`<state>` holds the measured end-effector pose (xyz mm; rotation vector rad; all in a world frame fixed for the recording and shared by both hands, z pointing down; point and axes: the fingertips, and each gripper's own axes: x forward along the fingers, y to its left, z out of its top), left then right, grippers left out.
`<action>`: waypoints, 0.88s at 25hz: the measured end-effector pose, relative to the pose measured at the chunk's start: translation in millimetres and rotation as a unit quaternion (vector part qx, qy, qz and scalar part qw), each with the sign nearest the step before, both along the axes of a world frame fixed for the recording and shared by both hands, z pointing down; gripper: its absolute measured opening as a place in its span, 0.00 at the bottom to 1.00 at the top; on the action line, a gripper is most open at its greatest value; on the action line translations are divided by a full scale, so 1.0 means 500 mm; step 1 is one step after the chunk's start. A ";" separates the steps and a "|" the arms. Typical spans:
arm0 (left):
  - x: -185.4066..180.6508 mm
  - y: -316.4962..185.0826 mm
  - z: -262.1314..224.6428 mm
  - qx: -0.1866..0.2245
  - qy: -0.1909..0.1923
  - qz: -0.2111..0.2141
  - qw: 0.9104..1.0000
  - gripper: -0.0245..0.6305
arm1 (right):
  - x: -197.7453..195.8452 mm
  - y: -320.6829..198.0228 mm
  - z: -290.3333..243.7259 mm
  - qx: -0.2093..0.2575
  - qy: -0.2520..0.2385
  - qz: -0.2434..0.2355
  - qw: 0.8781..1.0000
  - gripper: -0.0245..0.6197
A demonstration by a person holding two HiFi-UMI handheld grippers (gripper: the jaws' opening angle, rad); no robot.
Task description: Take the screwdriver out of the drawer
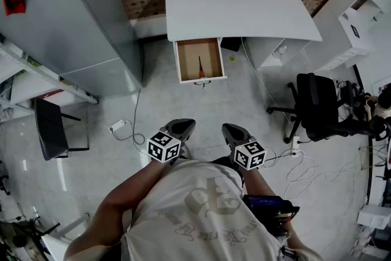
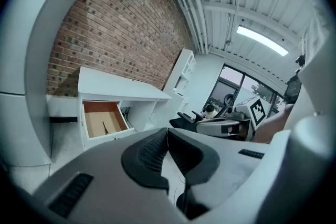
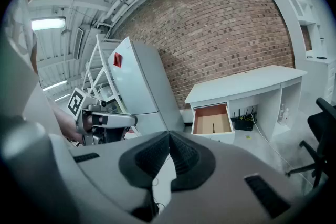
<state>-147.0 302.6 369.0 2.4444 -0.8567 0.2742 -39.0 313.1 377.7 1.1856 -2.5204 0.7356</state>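
The wooden-lined drawer (image 1: 198, 60) stands pulled out from under the white desk (image 1: 238, 9), far ahead of me. Inside it lies the screwdriver (image 1: 200, 68), red handle toward the drawer front. My left gripper (image 1: 181, 126) and right gripper (image 1: 233, 130) are held close to my body, side by side, well short of the drawer. Both are shut with nothing between the pads. In the left gripper view the shut gripper (image 2: 168, 135) points toward the drawer (image 2: 105, 119). The right gripper (image 3: 169, 137) also faces the drawer (image 3: 212, 119), where the screwdriver (image 3: 213, 127) shows as a thin dark line.
A tall grey cabinet (image 1: 79, 15) stands left of the desk. A black office chair (image 1: 321, 107) sits at the right, another black chair (image 1: 52, 128) at the left. A power strip and cable (image 1: 122, 126) lie on the floor near my left gripper. White cables (image 1: 305, 165) trail at the right.
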 end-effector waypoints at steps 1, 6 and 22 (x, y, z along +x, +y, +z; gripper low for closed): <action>0.001 0.004 -0.001 0.001 -0.003 0.005 1.000 0.07 | 0.003 0.006 0.004 -0.003 0.001 0.001 1.000 0.07; -0.016 0.015 -0.003 0.003 -0.009 0.007 1.000 0.07 | 0.009 0.028 0.022 -0.015 0.000 0.010 1.000 0.07; -0.067 -0.018 -0.012 0.014 -0.005 0.005 1.000 0.07 | -0.023 0.006 0.024 -0.017 0.003 0.044 0.999 0.07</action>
